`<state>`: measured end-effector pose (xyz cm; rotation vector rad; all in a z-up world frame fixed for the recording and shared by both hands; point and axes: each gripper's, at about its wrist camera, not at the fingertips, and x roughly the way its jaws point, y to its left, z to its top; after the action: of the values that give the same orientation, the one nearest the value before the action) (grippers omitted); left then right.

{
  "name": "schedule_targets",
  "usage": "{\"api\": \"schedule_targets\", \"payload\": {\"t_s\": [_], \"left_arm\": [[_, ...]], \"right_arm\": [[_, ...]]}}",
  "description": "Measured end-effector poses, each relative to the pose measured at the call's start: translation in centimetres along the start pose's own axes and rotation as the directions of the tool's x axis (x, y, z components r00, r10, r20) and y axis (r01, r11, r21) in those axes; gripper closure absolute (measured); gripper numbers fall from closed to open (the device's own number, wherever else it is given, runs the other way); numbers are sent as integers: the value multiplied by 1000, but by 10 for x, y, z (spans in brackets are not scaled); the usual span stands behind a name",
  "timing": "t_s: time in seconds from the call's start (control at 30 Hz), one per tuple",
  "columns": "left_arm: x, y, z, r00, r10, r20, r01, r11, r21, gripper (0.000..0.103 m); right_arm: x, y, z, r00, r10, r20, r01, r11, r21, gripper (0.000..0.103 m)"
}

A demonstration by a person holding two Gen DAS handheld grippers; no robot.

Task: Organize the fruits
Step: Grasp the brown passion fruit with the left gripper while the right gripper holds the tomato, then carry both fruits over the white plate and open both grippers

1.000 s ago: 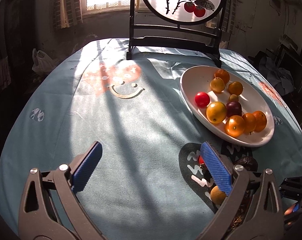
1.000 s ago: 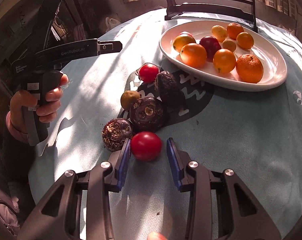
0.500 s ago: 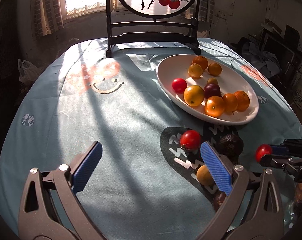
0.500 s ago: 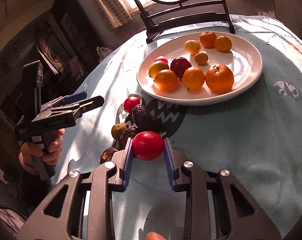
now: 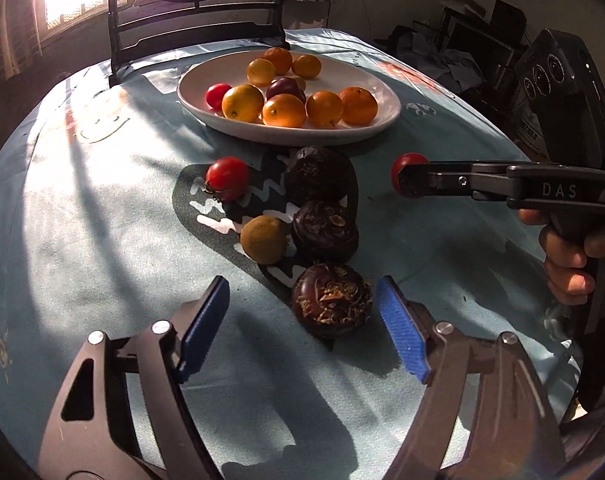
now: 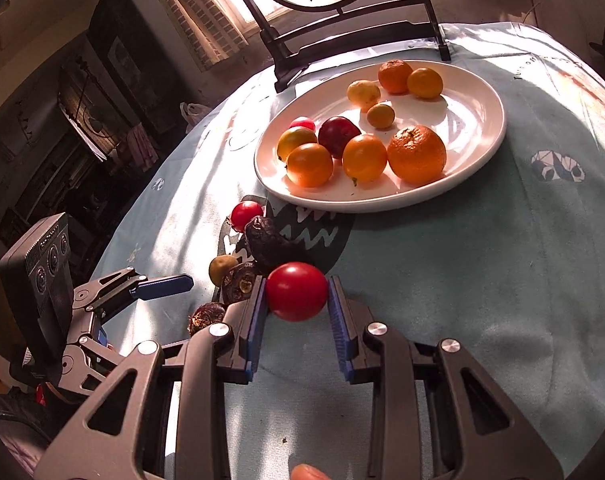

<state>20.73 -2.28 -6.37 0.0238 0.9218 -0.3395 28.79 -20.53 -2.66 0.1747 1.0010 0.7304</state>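
My right gripper point(image 6: 297, 286) is shut on a red tomato point(image 6: 296, 291) and holds it above the cloth; the left wrist view shows that tomato point(image 5: 403, 166) off to the right. My left gripper point(image 5: 302, 292) is closing around a dark wrinkled fruit point(image 5: 331, 300) that lies on the cloth between its blue pads point(image 5: 400, 330), and the pads are still clear of it. Beyond it lie two more dark fruits point(image 5: 325, 230), a small yellow-green fruit point(image 5: 263, 239) and another red tomato point(image 5: 227, 178). The white plate point(image 5: 382, 124) behind them holds several oranges, a plum and a tomato.
A black stand with a round painted screen point(image 5: 194, 36) rises at the far edge of the round table. A light blue printed cloth point(image 5: 102, 220) covers the table. A person's hand point(image 5: 570, 256) grips the right tool at the right of the left wrist view.
My left gripper swung over to the loose fruits, tilted down and narrowed around the nearest dark fruit. My right gripper shut on the red tomato and lifted it off the cloth.
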Motion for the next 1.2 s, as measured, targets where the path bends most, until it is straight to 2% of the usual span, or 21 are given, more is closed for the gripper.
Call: {"api": "schedule_targets", "payload": {"t_s": [0.07,0.33,0.5,0.57,0.67,0.83,0.93,1.1,1.2], "left_arm": [[4,-4,0,1000,-17,-17,17,1000,10,38],[10,-14,-1,999,32,-40,-30,998,54,39],[9,-18,-2,997,70,-40,-67,995,75,48],[8,-22,-3,997,71,-38,-68,994,86,56],[6,-25,-5,996,76,-36,-72,993,98,58],[1,-13,-2,1000,2,-31,-1,999,34,58],[-7,-7,7,999,-45,1,45,999,9,58],[-18,4,38,994,-85,75,86,996,-12,58],[-19,12,63,989,-113,97,117,993,-29,58]], "right_arm": [[1,-1,0,1000,-5,-6,5,1000,4,72],[0,1,0,1000,-12,1,12,1000,-1,72],[-1,0,-1,1000,-19,4,19,1000,2,72],[-1,0,-1,1000,-22,3,22,1000,4,72],[0,-1,0,1000,-28,-1,28,1000,8,72],[0,-2,0,999,-38,4,38,999,9,72],[0,-3,0,999,-49,8,49,999,8,72],[-3,-3,4,996,-74,51,74,997,0,72],[-9,-6,9,992,-67,107,65,998,18,72]]}}
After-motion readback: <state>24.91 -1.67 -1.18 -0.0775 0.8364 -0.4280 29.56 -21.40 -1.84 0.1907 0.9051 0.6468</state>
